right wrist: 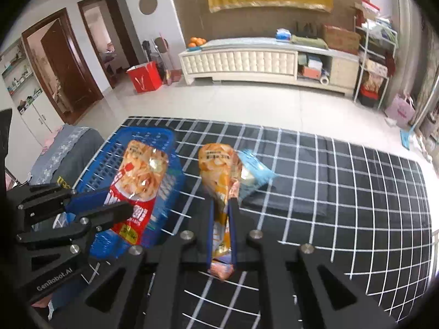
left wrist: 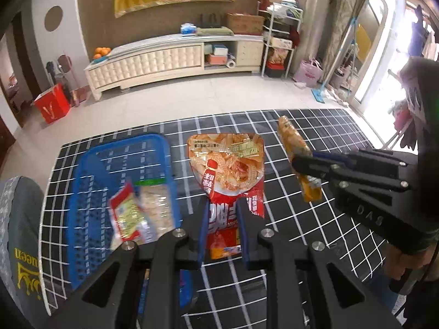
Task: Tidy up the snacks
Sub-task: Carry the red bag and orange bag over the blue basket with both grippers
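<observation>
1. I hold two snack packs aloft over the grid-patterned bench (right wrist: 329, 181): my left tongs (left wrist: 221, 219) are clamped on the lower end of a red chip bag (left wrist: 227, 164), and my right tongs (right wrist: 222, 219) are clamped on the lower end of an orange snack pack (right wrist: 219, 175).

2. The blue basket (left wrist: 90, 192) sits on the left side of the bench, with at least two packets (left wrist: 142, 211) already lying in it. In the right wrist view the red chip bag hangs over the basket.

3. A light blue packet (right wrist: 253, 174) lies on the bench just behind the orange snack pack, not yet collected.

4. Risk, as I judge it: both packs are pinched by a thin strip of slick film near one end, with most of their bulk hanging free. A quick swing toward the basket could let either one slide out of the pads and drop on the bench or over its edge.

5. Second risk: the two sets of tongs work close together. Carrying both loads to the basket at once could knock one gripper body against the other, or brush one pack against the other.

6. Third risk: releasing from too high over the packets already in the basket could bounce a bag over the low wall.
</observation>
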A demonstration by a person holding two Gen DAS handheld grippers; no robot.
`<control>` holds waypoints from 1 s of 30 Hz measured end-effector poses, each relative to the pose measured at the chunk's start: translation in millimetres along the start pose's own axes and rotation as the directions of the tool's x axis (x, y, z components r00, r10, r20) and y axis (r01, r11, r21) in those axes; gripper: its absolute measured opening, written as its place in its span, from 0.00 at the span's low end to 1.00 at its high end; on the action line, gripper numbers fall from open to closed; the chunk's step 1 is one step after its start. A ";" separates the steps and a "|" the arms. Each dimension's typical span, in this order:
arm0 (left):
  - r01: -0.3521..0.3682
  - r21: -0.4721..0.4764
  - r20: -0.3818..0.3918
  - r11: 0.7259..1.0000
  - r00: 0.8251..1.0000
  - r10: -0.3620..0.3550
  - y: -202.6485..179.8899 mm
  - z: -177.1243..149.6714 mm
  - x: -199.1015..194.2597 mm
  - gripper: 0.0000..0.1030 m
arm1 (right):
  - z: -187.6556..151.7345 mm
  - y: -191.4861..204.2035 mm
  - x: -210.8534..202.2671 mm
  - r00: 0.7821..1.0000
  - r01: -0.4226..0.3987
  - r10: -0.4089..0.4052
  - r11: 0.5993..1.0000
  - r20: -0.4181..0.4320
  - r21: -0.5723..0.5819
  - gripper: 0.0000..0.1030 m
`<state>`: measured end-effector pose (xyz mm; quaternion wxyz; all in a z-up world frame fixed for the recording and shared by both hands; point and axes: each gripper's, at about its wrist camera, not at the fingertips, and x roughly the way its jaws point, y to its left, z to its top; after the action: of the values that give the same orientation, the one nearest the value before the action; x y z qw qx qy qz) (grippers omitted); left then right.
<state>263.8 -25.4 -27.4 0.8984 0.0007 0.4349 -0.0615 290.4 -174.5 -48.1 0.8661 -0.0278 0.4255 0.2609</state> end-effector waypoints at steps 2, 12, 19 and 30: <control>-0.005 -0.012 0.007 1.000 1.000 0.005 15.7 -3.4 -9.3 0.17 | 5.1 15.8 -0.2 1.000 -0.014 0.014 1.000 0.006 -0.014 0.13; -0.061 -0.086 0.021 0.994 0.998 0.063 81.9 -29.1 -29.1 0.17 | 18.2 81.9 22.8 0.998 -0.064 0.062 0.992 -0.022 -0.108 0.13; -0.077 -0.126 -0.008 0.989 0.997 0.076 121.5 -45.0 -25.5 0.17 | 17.2 120.8 52.0 0.994 -0.091 0.080 0.985 -0.077 -0.149 0.13; -0.047 -0.159 -0.090 0.986 0.995 0.033 142.8 -84.3 -0.1 0.18 | -11.2 157.4 75.3 0.982 -0.094 0.055 0.972 -0.182 -0.215 0.13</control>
<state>213.7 120.9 -87.2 0.8768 -0.0607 0.4769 -0.0080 245.2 -9.5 -84.4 0.8065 -0.1312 0.4686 0.3358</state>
